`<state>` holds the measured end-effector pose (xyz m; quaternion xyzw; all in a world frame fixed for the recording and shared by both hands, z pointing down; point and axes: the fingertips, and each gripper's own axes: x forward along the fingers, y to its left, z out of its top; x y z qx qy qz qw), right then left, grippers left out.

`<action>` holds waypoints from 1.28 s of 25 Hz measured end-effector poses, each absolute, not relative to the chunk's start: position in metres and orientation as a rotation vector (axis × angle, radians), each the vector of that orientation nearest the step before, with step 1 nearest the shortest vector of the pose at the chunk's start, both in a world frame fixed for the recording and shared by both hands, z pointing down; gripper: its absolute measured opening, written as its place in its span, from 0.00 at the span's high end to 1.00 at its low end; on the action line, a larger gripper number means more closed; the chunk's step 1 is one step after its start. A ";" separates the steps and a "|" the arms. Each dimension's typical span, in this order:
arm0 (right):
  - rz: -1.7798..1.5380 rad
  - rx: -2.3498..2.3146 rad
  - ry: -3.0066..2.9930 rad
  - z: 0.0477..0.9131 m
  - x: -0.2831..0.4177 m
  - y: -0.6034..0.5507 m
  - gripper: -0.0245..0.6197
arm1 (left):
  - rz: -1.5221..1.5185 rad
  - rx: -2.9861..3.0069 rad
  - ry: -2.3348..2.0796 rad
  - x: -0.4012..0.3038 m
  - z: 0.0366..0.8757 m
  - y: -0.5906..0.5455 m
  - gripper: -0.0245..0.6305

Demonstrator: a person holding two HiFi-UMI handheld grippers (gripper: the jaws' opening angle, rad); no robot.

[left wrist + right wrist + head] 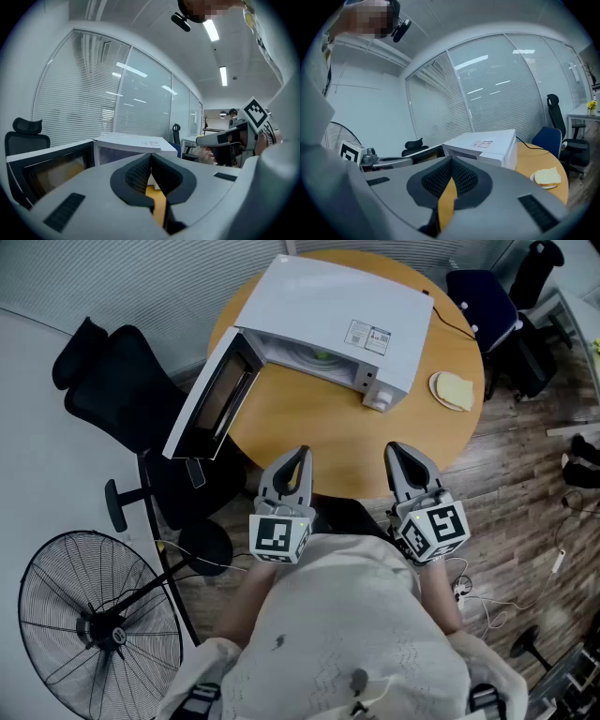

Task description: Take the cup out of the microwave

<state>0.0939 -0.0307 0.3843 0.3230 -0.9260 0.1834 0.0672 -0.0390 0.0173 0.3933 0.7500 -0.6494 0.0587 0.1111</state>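
Left gripper (301,453) and right gripper (393,450) sit shut and empty before the microwave (328,306); entering closed could topple the cup (322,356).

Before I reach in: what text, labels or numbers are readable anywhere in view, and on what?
Sticker on top of the microwave: printed, but too small to read.
Cubes on the left gripper and right gripper: square black-and-white marker patterns, no words.
Nothing else shows readable text.
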 end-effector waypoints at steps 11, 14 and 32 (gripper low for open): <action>0.563 0.973 -2.754 0.396 0.065 0.029 0.95 | 0.155 2.176 -1.898 -0.058 0.402 0.086 0.93; 0.535 1.035 -2.738 0.389 0.066 0.071 0.95 | 0.124 2.200 -1.867 -0.063 0.409 0.122 0.92; 0.518 1.191 -2.736 0.364 0.088 0.218 0.95 | 0.075 2.422 -1.715 -0.043 0.371 0.241 0.58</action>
